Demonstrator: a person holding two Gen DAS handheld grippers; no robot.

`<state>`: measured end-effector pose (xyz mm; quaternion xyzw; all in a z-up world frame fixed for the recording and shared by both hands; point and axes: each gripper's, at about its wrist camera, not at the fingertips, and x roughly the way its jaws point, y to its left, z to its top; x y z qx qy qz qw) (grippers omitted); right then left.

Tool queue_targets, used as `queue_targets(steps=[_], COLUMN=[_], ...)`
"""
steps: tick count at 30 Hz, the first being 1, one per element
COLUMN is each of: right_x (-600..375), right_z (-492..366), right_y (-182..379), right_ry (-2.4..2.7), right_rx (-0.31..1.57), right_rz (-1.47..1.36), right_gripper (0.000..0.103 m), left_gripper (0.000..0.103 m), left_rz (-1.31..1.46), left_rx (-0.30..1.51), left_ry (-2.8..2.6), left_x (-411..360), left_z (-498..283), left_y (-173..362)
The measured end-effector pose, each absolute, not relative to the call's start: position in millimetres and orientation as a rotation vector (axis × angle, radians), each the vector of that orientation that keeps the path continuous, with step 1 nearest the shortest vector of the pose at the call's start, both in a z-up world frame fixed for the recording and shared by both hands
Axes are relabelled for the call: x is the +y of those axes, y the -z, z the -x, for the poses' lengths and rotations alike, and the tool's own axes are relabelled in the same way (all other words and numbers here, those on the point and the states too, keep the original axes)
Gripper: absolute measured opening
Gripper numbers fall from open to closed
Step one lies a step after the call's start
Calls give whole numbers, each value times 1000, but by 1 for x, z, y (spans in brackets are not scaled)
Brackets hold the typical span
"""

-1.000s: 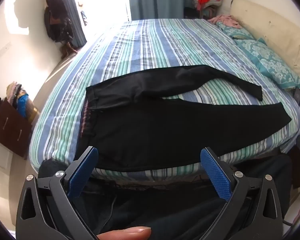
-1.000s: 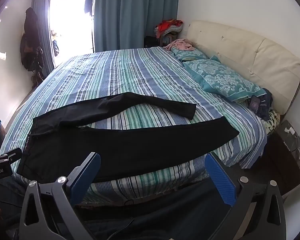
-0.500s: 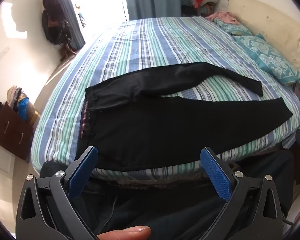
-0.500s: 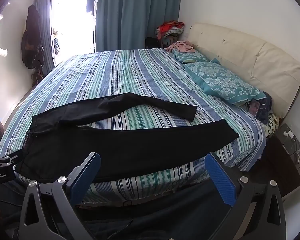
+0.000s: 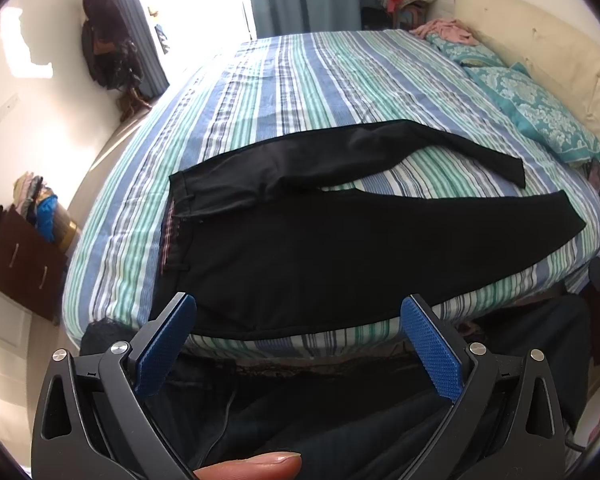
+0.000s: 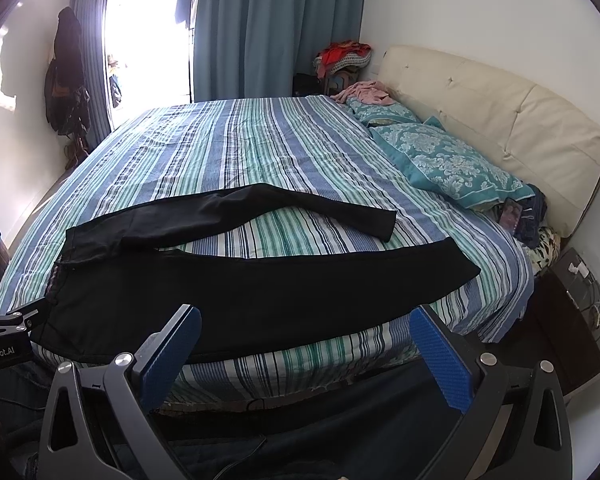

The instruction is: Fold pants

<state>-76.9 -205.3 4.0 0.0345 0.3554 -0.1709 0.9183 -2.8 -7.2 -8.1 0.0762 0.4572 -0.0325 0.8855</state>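
Observation:
Black pants (image 5: 320,256) (image 6: 236,300) lie flat along the near edge of a striped bed (image 5: 324,80) (image 6: 236,140), waistband to the left, legs spread apart toward the right. The far leg bends and ends near the pillows; the near leg runs beside the bed edge. My left gripper (image 5: 298,320) hangs open in front of the bed edge, below the waist and seat area, holding nothing. My right gripper (image 6: 306,332) is open too, off the bed edge beneath the near leg. A fingertip (image 5: 252,466) shows at the bottom of the left wrist view.
Teal patterned pillows (image 6: 440,164) and a cream headboard (image 6: 500,120) lie at the right. A dark nightstand (image 6: 572,312) stands beside the bed's right corner. A brown dresser (image 5: 16,256) stands at the left. Coats (image 6: 66,80) hang by the window. The left gripper's body (image 6: 4,340) shows in the right wrist view.
Both views have shifted slightly, with the bed and pants sitting a little lower and nearer in frame. Both grippers remain open and the pants lie as before.

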Motion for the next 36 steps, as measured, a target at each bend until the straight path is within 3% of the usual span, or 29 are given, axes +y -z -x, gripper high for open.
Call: queue_targets(steps=[36], right_x=[-201], right_z=[77], right_y=[3], right_ry=[349], right_rx=[740], right_rz=[-72], right_gripper=[103], left_gripper=[103], left_rz=[-209], left_rx=[962], left_ry=[59], left_x=[-13], left_z=[5], left_y=[11])
